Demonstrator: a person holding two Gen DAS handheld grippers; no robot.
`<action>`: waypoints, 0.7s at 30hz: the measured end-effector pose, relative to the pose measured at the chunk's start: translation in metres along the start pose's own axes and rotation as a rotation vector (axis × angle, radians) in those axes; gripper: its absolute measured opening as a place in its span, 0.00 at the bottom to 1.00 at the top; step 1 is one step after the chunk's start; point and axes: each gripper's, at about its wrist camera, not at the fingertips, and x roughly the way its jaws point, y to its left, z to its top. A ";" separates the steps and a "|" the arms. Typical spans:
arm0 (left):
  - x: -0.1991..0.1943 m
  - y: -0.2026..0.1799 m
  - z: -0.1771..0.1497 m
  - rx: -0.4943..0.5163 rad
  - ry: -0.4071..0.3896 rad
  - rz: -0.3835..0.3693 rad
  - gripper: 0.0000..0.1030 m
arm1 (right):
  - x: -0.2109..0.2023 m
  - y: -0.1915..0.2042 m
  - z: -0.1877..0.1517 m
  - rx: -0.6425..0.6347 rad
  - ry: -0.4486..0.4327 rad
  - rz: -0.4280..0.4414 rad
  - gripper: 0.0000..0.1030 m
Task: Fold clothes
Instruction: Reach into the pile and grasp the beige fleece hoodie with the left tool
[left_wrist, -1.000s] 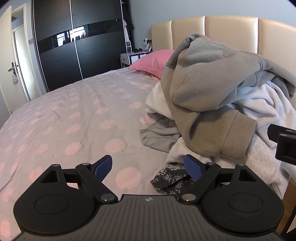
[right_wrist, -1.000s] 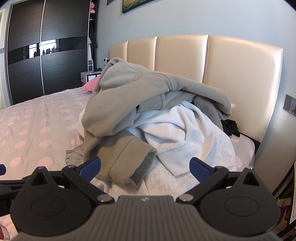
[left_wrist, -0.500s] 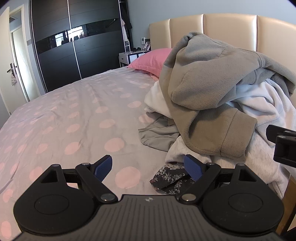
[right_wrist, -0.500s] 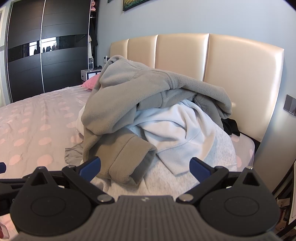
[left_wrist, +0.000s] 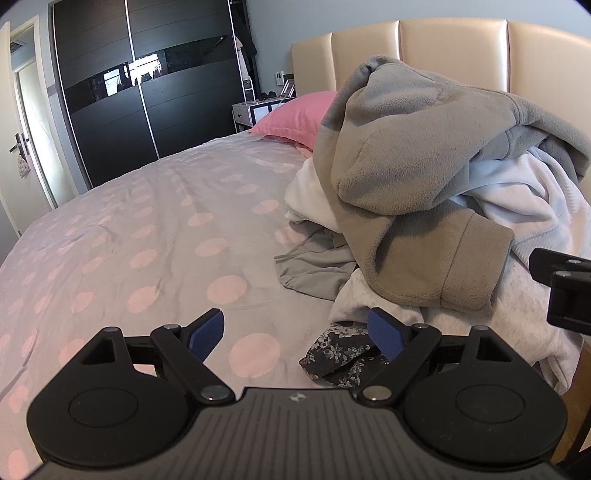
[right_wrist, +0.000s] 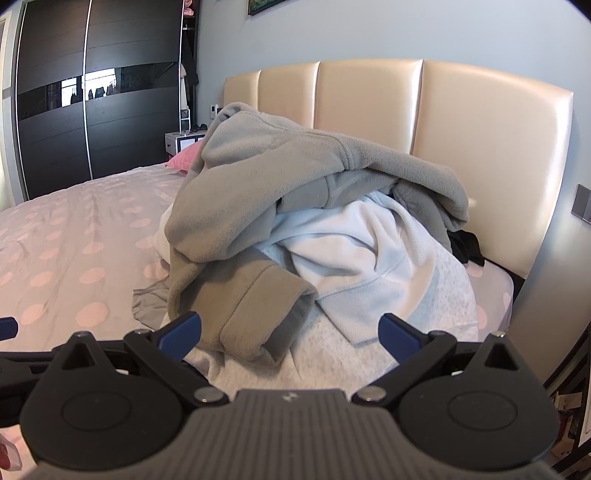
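the clothes sit in an unfolded heap at the head end of the bed (left_wrist: 155, 236), up against the padded headboard (right_wrist: 476, 147). on top lies a grey fleece top (left_wrist: 417, 155), its cuffed sleeve (right_wrist: 258, 306) hanging down the front of the heap; under it are a pale blue sweatshirt (right_wrist: 351, 266), a light grey marled garment (right_wrist: 325, 369), something white on the far side, and a thin grey piece spilling onto the bedspread. a small dark floral cloth (left_wrist: 338, 354) lies at the near edge of the heap.

the left gripper (left_wrist: 295, 334) hangs low over the spotted bedspread just in front of the floral cloth, fingers spread apart and holding nothing. the right gripper (right_wrist: 290, 330) faces the fleece sleeve, also spread wide and empty.

over the last second both cameras have crept a little closer to the heap, the fleece filling more of each view, while no garment has shifted. that reads as an approach rather than a grasp: nothing here lies folded, and the wide bare stretch of bed to the left offers room to spread a piece out. the fleece on top looks the easiest to lift free.
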 end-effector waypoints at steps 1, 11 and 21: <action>0.001 -0.001 0.001 0.004 0.001 0.000 0.83 | 0.001 -0.001 0.001 0.000 0.004 0.004 0.99; 0.031 -0.019 0.043 0.060 -0.021 -0.088 0.76 | 0.034 -0.022 0.064 -0.046 0.012 0.054 0.94; 0.089 -0.060 0.090 0.174 -0.036 -0.167 0.76 | 0.109 -0.025 0.116 -0.035 0.025 0.045 0.91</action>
